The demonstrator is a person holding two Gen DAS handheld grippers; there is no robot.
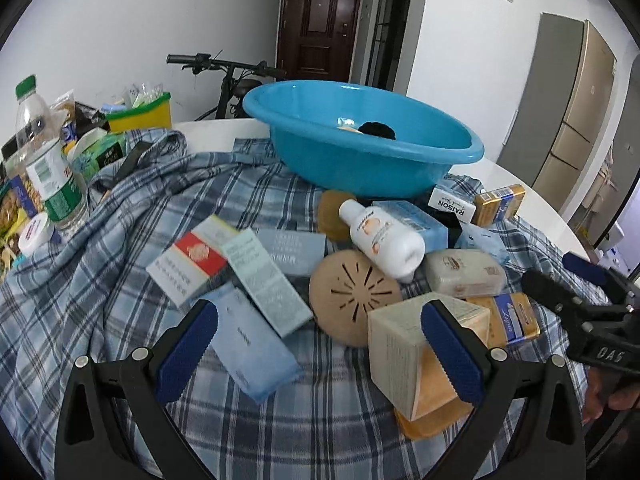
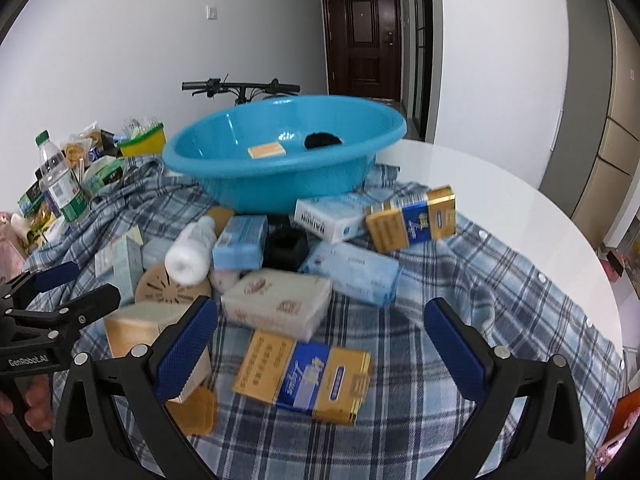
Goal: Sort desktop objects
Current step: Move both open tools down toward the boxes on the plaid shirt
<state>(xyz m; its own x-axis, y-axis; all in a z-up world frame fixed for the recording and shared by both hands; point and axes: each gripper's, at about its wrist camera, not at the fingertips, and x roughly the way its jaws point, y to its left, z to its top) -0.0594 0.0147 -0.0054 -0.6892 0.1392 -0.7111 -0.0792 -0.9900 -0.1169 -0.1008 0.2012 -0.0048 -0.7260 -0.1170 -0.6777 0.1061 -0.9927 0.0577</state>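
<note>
Two grippers hang over a heap of small boxes and toiletries spread on a blue plaid shirt (image 2: 460, 288), and both stand wide open with nothing between their pads. The left gripper (image 1: 320, 344) has a pale blue carton (image 1: 256, 352) lying between its jaws, untouched, with a tan perforated disc (image 1: 354, 296) just ahead; a beige box (image 1: 404, 348) sits against its right finger. The right gripper (image 2: 320, 344) straddles a gold and blue packet (image 2: 304, 376) that lies flat directly between its jaws, which suggests this packet is the next pick. A beige soap-like packet (image 2: 276, 308) lies just beyond it, and a white bottle (image 2: 190, 256) lies on its side ahead and to the left.

Further ahead of both grippers stands the blue plastic basin (image 2: 280, 184), probably the place where sorted things go. It holds a small orange-topped rectangular piece (image 2: 266, 149) and a dark round object (image 2: 323, 140) that I cannot identify. Far left of the jaws, a yellow tub (image 1: 140, 116) is stuffed with small packets, beside a green-capped water bottle (image 1: 44, 160). Most of the heap is not yet sorted.
</note>
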